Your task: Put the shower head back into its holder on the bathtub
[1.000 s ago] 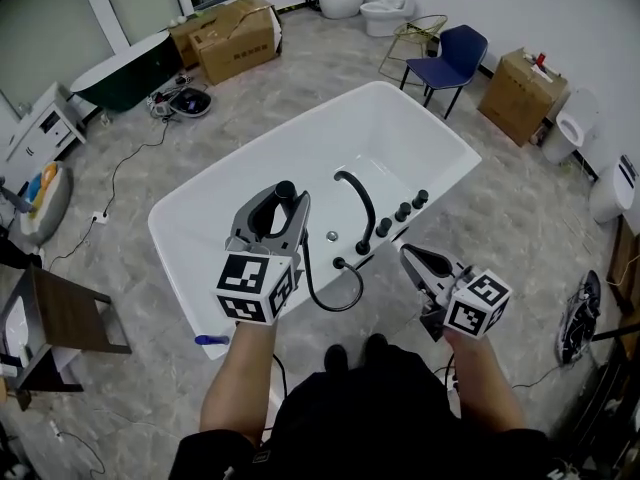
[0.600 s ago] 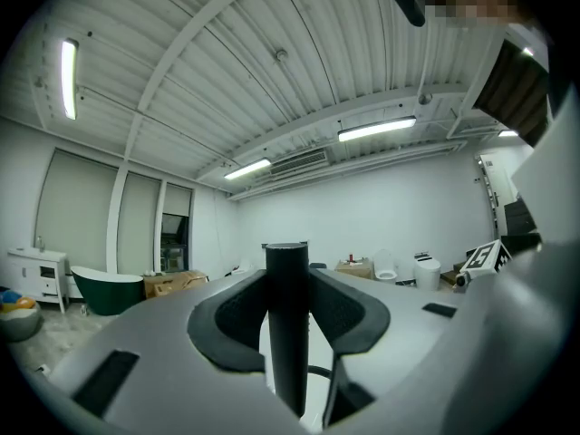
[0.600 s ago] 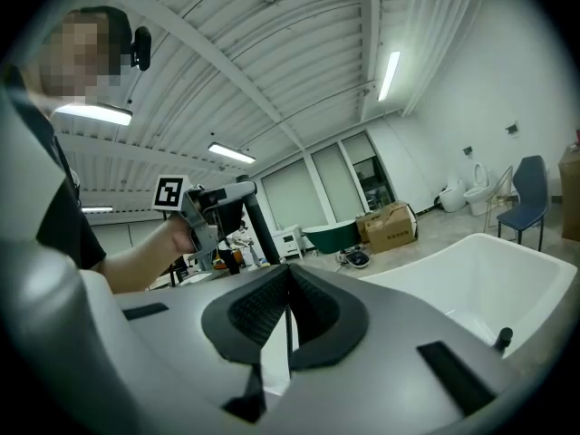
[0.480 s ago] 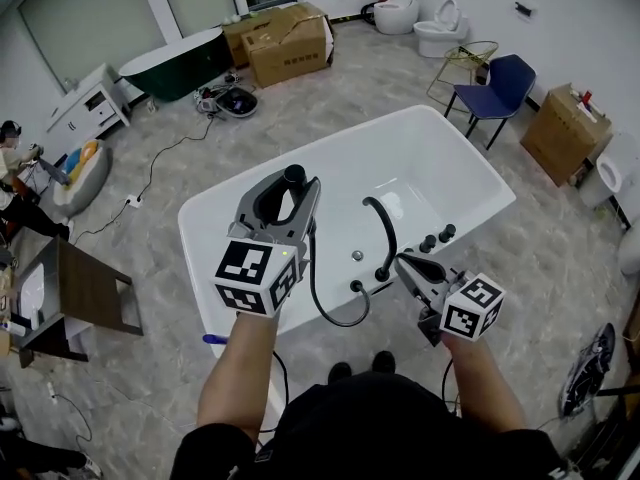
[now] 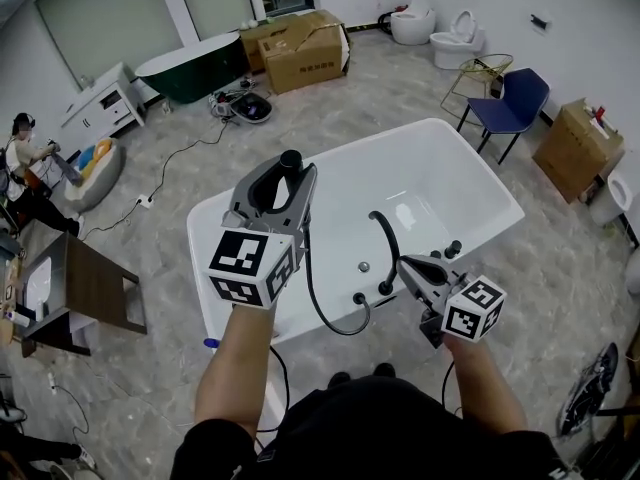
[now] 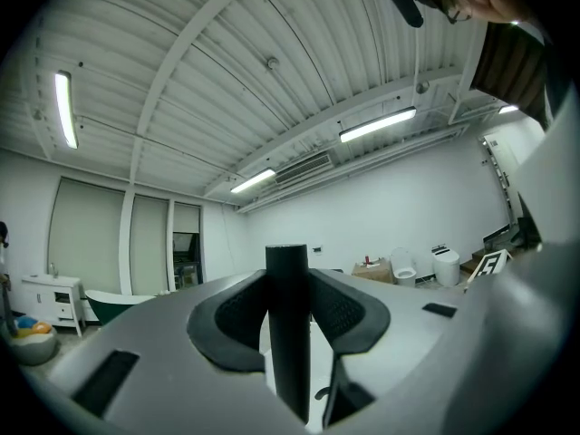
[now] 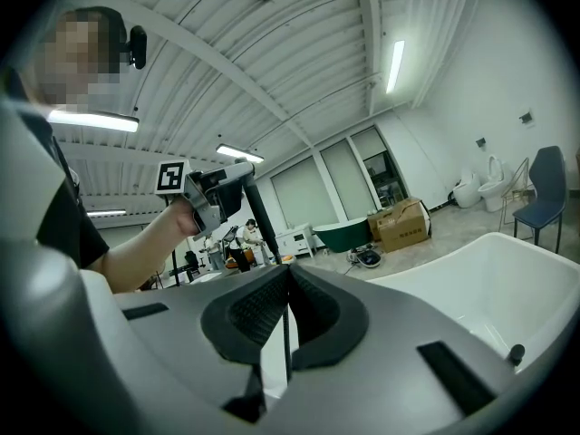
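My left gripper (image 5: 283, 180) (image 6: 288, 284) is shut on the black handle of the shower head (image 5: 291, 161) (image 6: 287, 333), which stands upright between the pads. It hangs over the near left part of the white bathtub (image 5: 455, 193). The black hose (image 5: 318, 313) loops down from the handle to a small black fitting (image 5: 359, 299) on the tub's near rim. Beside that fitting stand the curved black spout (image 5: 384, 236) and the knobs (image 5: 452, 250). My right gripper (image 5: 403, 261) (image 7: 286, 275) is shut and empty, just right of the spout's base. The right gripper view shows the left gripper (image 7: 216, 194).
A blue chair (image 5: 510, 103) and a wire stool (image 5: 478, 68) stand beyond the tub. Cardboard boxes (image 5: 305, 38) (image 5: 575, 148), toilets (image 5: 455, 33) and a dark green tub (image 5: 195, 68) line the room. A brown table (image 5: 85, 288) and a person (image 5: 25, 158) are at the left.
The left gripper has risen with the shower head in it, drawing the hose up. The right gripper has drifted sideways a little, staying shut. The head view now looks further into the room.
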The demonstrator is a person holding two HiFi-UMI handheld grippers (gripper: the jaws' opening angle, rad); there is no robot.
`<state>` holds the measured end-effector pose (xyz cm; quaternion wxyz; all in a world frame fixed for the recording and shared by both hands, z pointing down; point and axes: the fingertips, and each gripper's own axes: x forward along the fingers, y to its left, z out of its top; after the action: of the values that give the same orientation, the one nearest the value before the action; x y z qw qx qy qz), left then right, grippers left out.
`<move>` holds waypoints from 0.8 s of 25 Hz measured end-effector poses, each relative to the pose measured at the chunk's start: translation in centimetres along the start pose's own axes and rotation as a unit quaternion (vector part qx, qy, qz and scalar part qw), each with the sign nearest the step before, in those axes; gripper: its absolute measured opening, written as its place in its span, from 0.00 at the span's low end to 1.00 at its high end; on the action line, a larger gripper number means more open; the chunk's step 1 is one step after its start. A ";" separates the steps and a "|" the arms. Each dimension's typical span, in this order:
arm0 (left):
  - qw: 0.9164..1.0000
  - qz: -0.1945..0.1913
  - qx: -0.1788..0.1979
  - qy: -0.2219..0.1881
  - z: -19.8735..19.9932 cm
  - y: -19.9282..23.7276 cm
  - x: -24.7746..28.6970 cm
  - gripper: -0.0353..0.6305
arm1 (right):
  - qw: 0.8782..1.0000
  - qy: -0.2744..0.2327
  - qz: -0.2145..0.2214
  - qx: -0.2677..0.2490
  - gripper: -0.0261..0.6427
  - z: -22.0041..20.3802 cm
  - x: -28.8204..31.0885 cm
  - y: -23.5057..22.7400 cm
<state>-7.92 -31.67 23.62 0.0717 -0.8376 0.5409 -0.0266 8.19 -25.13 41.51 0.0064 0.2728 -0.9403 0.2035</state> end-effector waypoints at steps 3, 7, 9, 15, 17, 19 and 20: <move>1.000 0.008 0.004 -0.008 0.9 0.3 -0.1 0.28 | 1.000 0.003 0.007 -0.003 0.07 0.3 0.6 0.0; 1.000 -0.017 -0.014 -0.012 1.4 -0.6 -0.6 0.28 | 0.999 0.014 0.024 -0.020 0.10 -0.1 2.9 0.7; 0.998 -0.043 -0.031 -0.016 1.5 -1.5 -0.8 0.28 | 0.998 0.028 0.046 -0.036 0.16 -0.8 4.6 1.7; 0.993 -0.095 -0.059 -0.024 2.1 -3.6 -1.6 0.28 | 0.992 0.068 0.093 -0.057 0.23 -3.4 8.8 3.9; 0.992 -0.104 -0.069 -0.028 2.4 -4.0 -1.9 0.28 | 0.990 0.085 0.100 -0.060 0.25 -4.7 9.9 4.2; 0.990 -0.109 -0.077 -0.033 2.6 -4.2 -2.2 0.28 | 0.987 0.101 0.108 -0.066 0.27 -5.9 10.8 4.6; 0.990 -0.110 -0.079 -0.034 2.7 -4.2 -2.3 0.28 | 0.985 0.110 0.113 -0.069 0.28 -6.4 11.3 4.8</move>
<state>-4.69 -27.63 21.64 0.0207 -0.8953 0.4434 0.0371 -4.49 -24.73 46.98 0.1056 0.1400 -0.9704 0.1659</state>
